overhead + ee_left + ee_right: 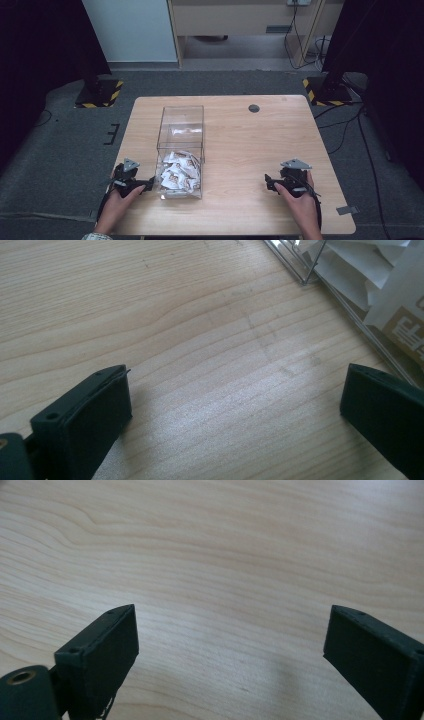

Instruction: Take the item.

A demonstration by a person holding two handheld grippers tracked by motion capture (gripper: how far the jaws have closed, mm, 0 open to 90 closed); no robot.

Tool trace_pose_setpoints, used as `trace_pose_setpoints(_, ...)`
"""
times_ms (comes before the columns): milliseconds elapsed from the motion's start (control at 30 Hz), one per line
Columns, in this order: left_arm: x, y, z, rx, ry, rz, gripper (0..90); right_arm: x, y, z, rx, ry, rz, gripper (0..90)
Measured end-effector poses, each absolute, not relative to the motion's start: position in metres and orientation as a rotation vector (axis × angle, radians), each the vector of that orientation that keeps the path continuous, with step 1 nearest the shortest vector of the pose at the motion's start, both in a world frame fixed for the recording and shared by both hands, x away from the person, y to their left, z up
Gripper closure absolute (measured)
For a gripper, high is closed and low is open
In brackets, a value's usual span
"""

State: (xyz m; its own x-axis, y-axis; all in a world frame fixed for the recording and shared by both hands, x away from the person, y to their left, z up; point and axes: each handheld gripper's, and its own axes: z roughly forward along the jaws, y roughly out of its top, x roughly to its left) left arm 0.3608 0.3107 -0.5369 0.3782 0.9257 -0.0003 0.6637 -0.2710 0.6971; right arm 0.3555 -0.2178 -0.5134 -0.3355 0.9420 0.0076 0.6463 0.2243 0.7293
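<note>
A clear plastic box stands on the wooden table, left of centre, and holds several white sachets piled at its near end. My left gripper rests on the table just left of the box's near end, jaws open over bare wood. In the left gripper view the gripper stands wide apart, with the box's corner and the sachets at the upper right. My right gripper sits near the table's front right, open, and its own view shows the gripper over bare wood.
A small dark round grommet sits in the tabletop near the far edge. Grey carpet surrounds the table. Black stands with yellow-black striped bases flank the far corners, and cables trail on the floor at the right.
</note>
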Motion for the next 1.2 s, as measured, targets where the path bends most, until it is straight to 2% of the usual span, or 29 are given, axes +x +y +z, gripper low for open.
trace_pose_setpoints(333,0.361,0.311,-0.537,2.029,1.362,0.553,0.0,0.36,-0.208,-0.487,1.4,2.09,0.942,10.8)
trace_pose_setpoints(667,0.361,0.311,-0.537,2.029,1.363,0.554,0.0,0.362,-0.194,-0.464,1.345,2.147,0.95,23.4)
trace_pose_setpoints(1200,0.36,0.311,-0.537,2.031,1.362,0.554,0.0,0.37,-0.148,-0.433,1.211,2.244,0.971,28.2)
